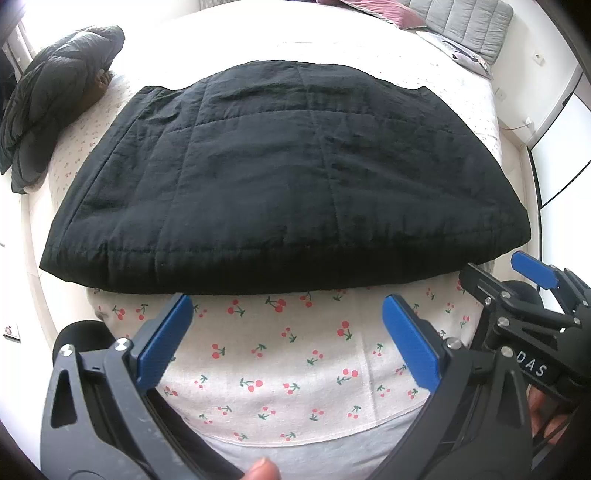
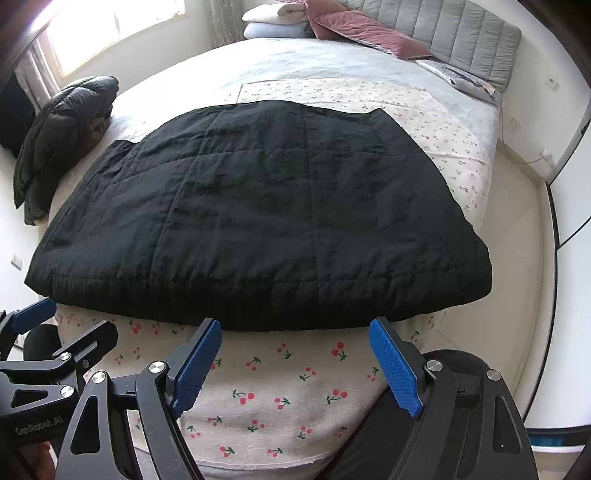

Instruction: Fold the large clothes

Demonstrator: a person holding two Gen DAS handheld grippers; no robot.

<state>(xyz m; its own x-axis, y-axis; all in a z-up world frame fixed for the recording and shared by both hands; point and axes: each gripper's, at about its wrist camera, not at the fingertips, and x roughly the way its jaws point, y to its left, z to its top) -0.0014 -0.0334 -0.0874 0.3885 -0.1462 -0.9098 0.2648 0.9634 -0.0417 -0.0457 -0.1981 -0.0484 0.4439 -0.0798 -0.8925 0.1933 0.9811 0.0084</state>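
A wide bed (image 2: 369, 66) with a pale grey cover fills most of both views, and a grey padded headboard (image 2: 443, 37) stands at its far end. On the near part of the bed lies a white cloth sheet printed with small red cherries (image 1: 295, 369), and it hangs a little over the near edge.

On this sheet rests the large black quilted garment (image 1: 277, 177), folded into a thick, roughly rectangular bundle. Its near folded edge is rounded and lies close to the near edge of the bed, just in front of both grippers. The far edge reaches toward the middle of the bed.

At the left side of the bed sits a dark green puffy jacket (image 2: 62, 140), crumpled in a heap and well apart from the black garment. Near the headboard there are a dusty pink velvet cushion (image 2: 362, 33) and a stack of folded pale bedding (image 2: 273, 22).

The left gripper (image 1: 288, 332) hangs just before the near edge of the garment, with its blue pads (image 1: 166, 339) spread wide and nothing between them. The right gripper (image 2: 295, 362) is beside it, at about the same place before the fold, and its blue pads (image 2: 395, 365) are also spread apart and hold nothing. Neither gripper touches the garment.
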